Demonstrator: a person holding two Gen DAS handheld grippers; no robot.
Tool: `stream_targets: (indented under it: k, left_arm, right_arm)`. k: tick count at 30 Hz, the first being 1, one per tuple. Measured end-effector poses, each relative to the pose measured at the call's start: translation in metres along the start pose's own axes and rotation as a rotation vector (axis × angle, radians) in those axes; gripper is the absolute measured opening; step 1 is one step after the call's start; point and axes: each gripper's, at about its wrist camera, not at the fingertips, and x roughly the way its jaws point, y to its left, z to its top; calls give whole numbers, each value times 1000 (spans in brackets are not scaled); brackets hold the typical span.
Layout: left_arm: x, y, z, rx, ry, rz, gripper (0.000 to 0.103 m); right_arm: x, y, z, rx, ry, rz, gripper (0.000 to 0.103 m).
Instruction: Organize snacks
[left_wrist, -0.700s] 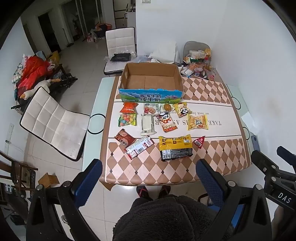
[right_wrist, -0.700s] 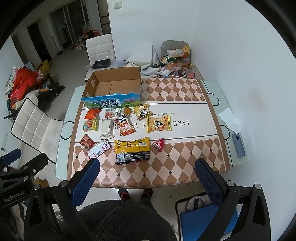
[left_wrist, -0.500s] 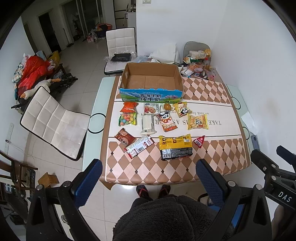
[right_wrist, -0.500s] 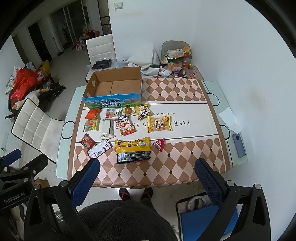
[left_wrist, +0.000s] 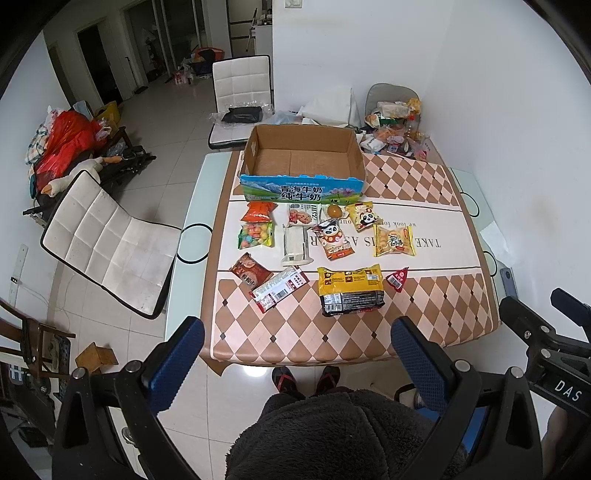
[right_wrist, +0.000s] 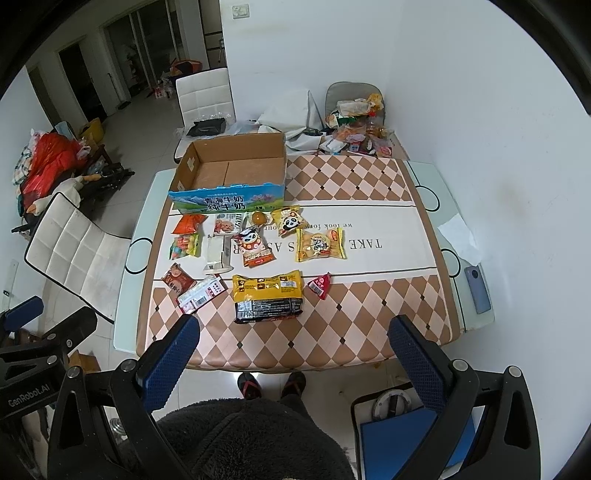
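On the left side of the table (left_wrist: 236, 332) lie an orange packet (left_wrist: 259, 211) and, just below it, a bag of coloured candy balls (left_wrist: 255, 235). Nearer the front edge sit a dark red packet (left_wrist: 250, 275) and a red-and-white wrapper with a barcode (left_wrist: 279, 288), their corners touching. Behind them all stands the cardboard box (left_wrist: 303, 162), open-topped and with nothing in it, its blue printed side facing the snacks.

Toward the middle, a white tissue pack (left_wrist: 295, 246) lies beside a panda packet (left_wrist: 334, 243), with a cookie packet (left_wrist: 303, 215) and a small round orange snack (left_wrist: 333, 211) just in front of the box. The large yellow-and-black bag (left_wrist: 349, 290) lies closest to the person. Further right are a second panda packet (left_wrist: 363, 216), a yellow biscuit bag (left_wrist: 393, 240) and a small red triangular sachet (left_wrist: 398, 278).

The left gripper (left_wrist: 295, 354) and the right gripper (right_wrist: 293, 350) hang above the near edge of the table, both pointing down at the spread; the jaws of each stand wide apart with nothing between them.

Over the last moment almost nothing has changed: the views match the earlier ones save for a slight drift, and no snack has shifted. It looks as though the sorting has not begun, every packet is still out on the table, and the first pick into the box remains to be made.
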Motion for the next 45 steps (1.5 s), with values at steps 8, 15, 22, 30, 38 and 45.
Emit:
stream_targets:
  k: [8,15,22,30,38,45]
  left_arm:
    - [-9,4,-2,0,-5,2,103]
    - [-4,4,1,-1,-22,0,103]
    - [-12,10,-1,-7,-54,-7,103]
    - [29,27,10,-27,1,37,103]
    - [104,61,28,7,65,216,103]
    - [171,78,42,-55,120,282,103]
  right_arm:
    - [3,0,-3,-1,-5,0,103]
    - [-13,9,1,-1,-15,1,103]
    - [-12,12,2,4,-14,5,103]
    - [24,13,6,67,19,44,103]
    - [141,17,17,162,178,70,103]
    - [314,-10,-10,500,504,206,103]
